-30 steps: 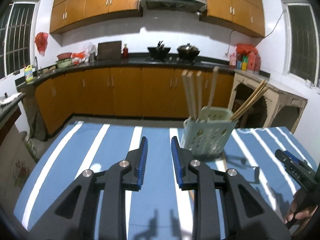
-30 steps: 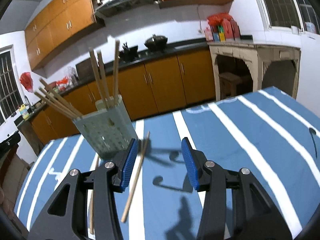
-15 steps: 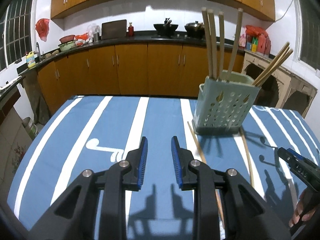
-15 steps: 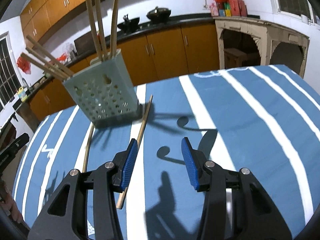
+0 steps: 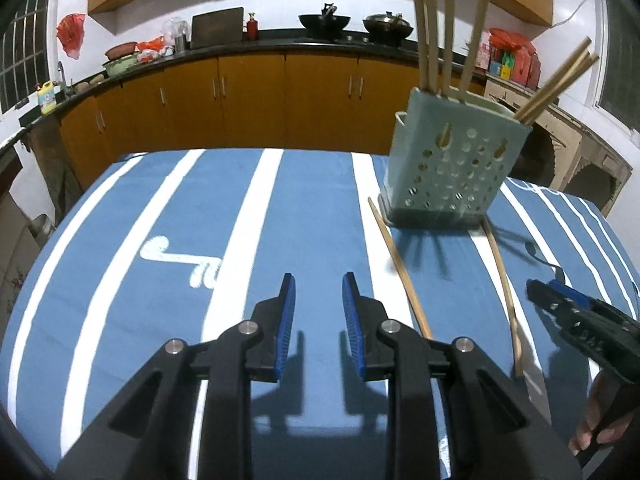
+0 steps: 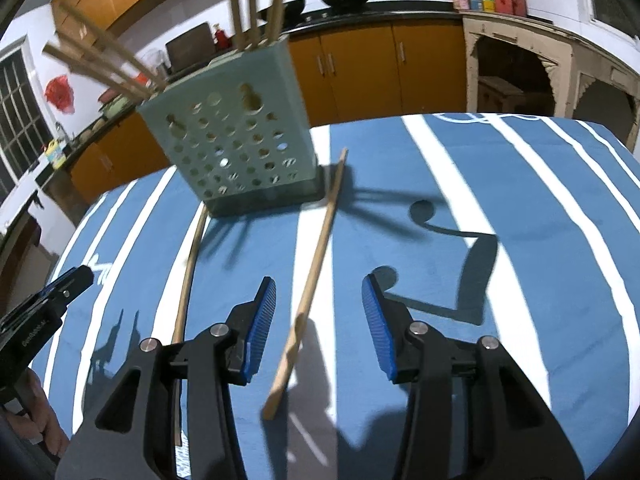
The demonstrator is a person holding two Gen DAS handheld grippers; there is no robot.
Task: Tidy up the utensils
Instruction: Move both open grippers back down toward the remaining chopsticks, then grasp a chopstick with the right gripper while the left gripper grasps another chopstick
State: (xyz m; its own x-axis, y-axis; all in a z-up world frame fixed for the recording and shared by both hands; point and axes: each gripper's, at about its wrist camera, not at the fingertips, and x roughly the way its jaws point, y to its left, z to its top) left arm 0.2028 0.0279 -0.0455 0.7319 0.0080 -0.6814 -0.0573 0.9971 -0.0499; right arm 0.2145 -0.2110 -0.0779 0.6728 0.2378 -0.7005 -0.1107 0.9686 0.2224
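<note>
Chopsticks stand bunched in a pale green perforated holder [image 6: 236,136] near the far edge of the counter [image 5: 304,208], which is covered by a blue cloth with white stripes. Some lean upright, others splay out to one side. Two loose chopsticks lie flat on the cloth in front of the holder. One chopstick [image 6: 310,292] runs from beside the holder's corner back toward the near edge, and its near end lies between the jaws of the right tool [image 6: 318,296]. Those jaws have just been closing a little, yet they stand apart and the pads do not touch the wood. The other chopstick [image 6: 188,276] lies just left of that tool. The left tool [image 5: 318,296] hovers over bare cloth, its jaws narrowly parted with nothing between them. Kitchen cabinets [image 5: 256,100] line the wall beyond.
</note>
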